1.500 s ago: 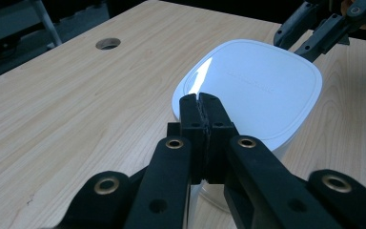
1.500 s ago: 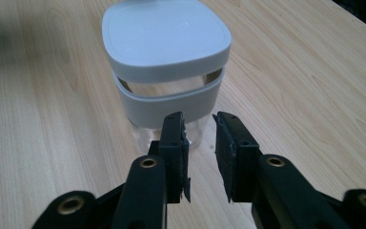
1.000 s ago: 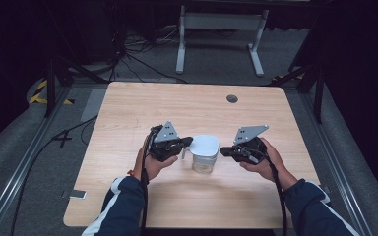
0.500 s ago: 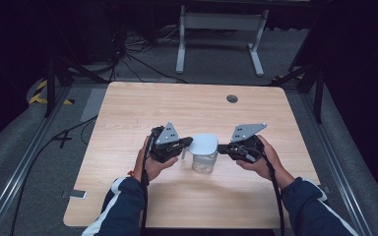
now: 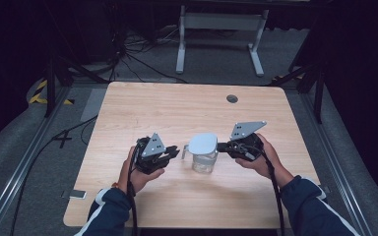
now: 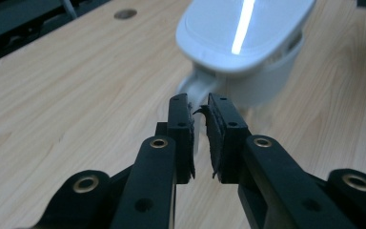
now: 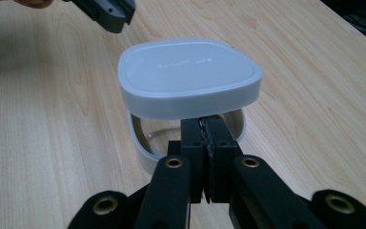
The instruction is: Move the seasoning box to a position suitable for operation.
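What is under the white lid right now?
Under the white lid sits a clear jug, its rim showing below the raised near edge. The right tool is shut at that edge. The jug's far side is covered.

One lidded jug (image 5: pixel 203 153), two grippers (image 5: pixel 170 151) (image 5: pixel 222 146), one table (image 5: pixel 177 108), one phone (image 5: pixel 74 194).

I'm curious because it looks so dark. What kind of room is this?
Probably a lab or recording studio: one bare wooden table under black curtains, loose cables on grey floor, and a metal stand behind.
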